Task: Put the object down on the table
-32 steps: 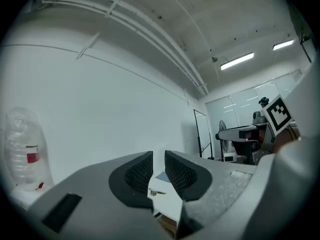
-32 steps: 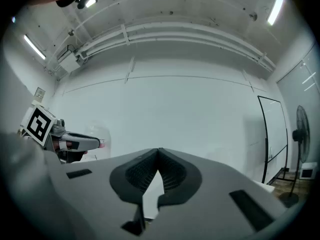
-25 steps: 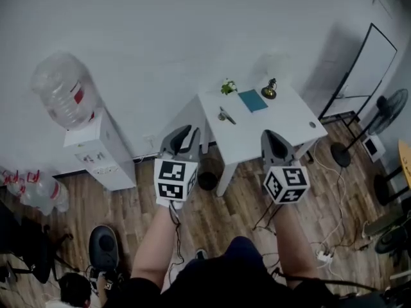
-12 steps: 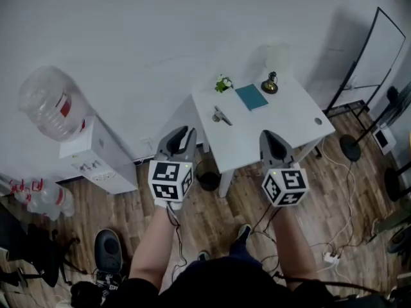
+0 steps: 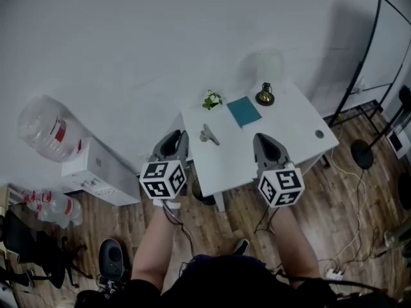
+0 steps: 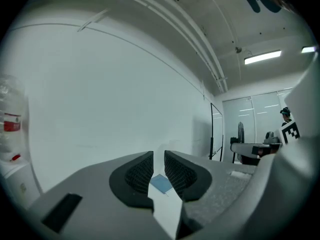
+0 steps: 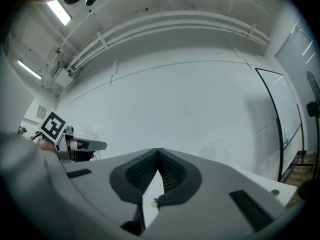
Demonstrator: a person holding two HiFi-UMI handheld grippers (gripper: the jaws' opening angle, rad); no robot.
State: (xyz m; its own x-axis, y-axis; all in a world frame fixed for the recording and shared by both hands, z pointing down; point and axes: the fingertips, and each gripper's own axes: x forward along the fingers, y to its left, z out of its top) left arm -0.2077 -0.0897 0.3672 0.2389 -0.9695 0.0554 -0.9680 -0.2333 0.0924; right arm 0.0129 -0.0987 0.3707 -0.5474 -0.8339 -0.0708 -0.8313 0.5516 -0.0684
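A white table (image 5: pixel 282 133) stands against the wall ahead of me. On it are a small plant (image 5: pixel 211 99), a teal book (image 5: pixel 244 111), a dark brass-coloured ornament (image 5: pixel 264 95) and a grey metal object (image 5: pixel 209 135). My left gripper (image 5: pixel 180 137) hovers at the table's near left corner. Its jaws (image 6: pixel 159 156) stand a narrow gap apart with nothing between them, and the teal book (image 6: pixel 161 183) shows through the gap. My right gripper (image 5: pixel 262 140) hangs over the table's near edge. Its tips (image 7: pixel 158 151) touch and hold nothing.
A water dispenser (image 5: pixel 103 172) with a large bottle (image 5: pixel 46 128) stands at the left, with spare bottles (image 5: pixel 51 204) on the floor. A black frame stand (image 5: pixel 379 56) and a fan base (image 5: pixel 363 153) are at the right. Cables (image 5: pixel 334 271) lie on the wood floor.
The table has come closer and lower in the head view as the person stepped toward it. Both grippers now reach its near edge. Neither has taken hold of anything.
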